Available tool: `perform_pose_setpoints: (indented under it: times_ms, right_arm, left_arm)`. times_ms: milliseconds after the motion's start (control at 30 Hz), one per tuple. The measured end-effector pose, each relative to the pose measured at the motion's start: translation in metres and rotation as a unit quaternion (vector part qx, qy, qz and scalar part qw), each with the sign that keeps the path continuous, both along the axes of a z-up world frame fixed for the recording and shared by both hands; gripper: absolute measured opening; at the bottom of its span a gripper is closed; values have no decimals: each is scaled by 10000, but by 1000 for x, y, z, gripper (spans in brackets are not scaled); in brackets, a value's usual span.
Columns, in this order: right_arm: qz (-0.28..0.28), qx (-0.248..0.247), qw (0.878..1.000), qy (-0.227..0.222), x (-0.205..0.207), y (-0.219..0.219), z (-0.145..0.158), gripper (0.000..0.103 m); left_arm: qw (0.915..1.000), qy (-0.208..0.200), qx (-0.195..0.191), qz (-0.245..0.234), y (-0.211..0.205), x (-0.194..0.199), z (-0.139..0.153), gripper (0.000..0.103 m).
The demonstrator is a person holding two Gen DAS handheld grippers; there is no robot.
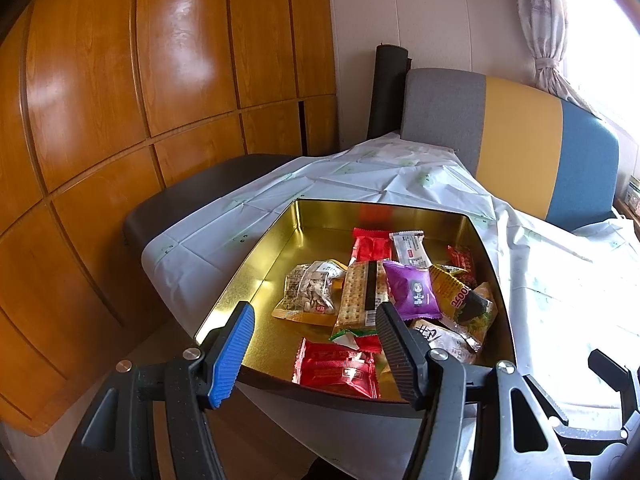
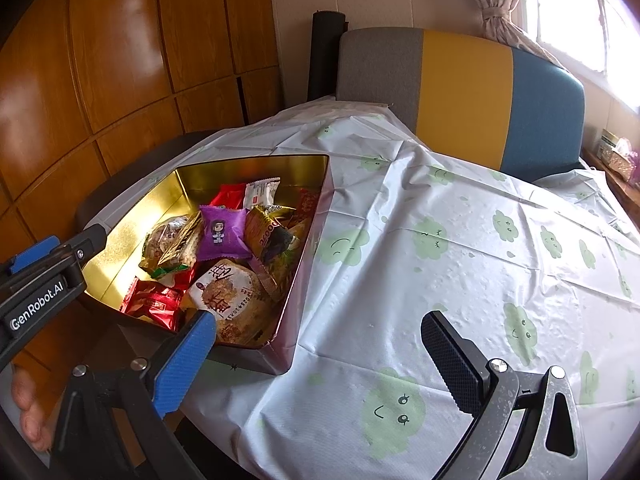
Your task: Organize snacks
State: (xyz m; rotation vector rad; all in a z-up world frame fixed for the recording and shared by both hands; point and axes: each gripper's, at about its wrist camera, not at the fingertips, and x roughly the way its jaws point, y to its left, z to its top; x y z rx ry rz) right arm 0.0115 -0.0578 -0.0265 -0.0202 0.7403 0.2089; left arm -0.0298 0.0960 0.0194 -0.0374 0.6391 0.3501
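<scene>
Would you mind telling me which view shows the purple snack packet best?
The left wrist view: the purple snack packet lies nearly whole, its cartoon figure facing the camera. The right wrist view shows it smaller, partly tucked among neighbouring packets.

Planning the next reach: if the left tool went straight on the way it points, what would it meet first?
Probably the red foil snack packet at the near edge of the gold metal tin, which lies between the open left tool's fingers; depth is uncertain.
</scene>
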Motion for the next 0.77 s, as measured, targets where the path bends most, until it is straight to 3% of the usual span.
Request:
perform_pose_setpoints:
  times_ms: [333, 567, 767]
  right_arm:
    - [5, -6, 10000, 0, 0, 0, 0, 103]
    - [-19, -2, 10000, 6, 0, -2, -1, 103]
    - [-223, 27, 9997, -29, 8, -20, 4, 103]
  left_arm:
    - [10000, -10, 60, -22, -2, 0, 0, 64]
    - [9998, 52, -107, -185, -3, 2, -1, 64]
    - [9997, 31, -79, -210, -2, 3, -2, 58]
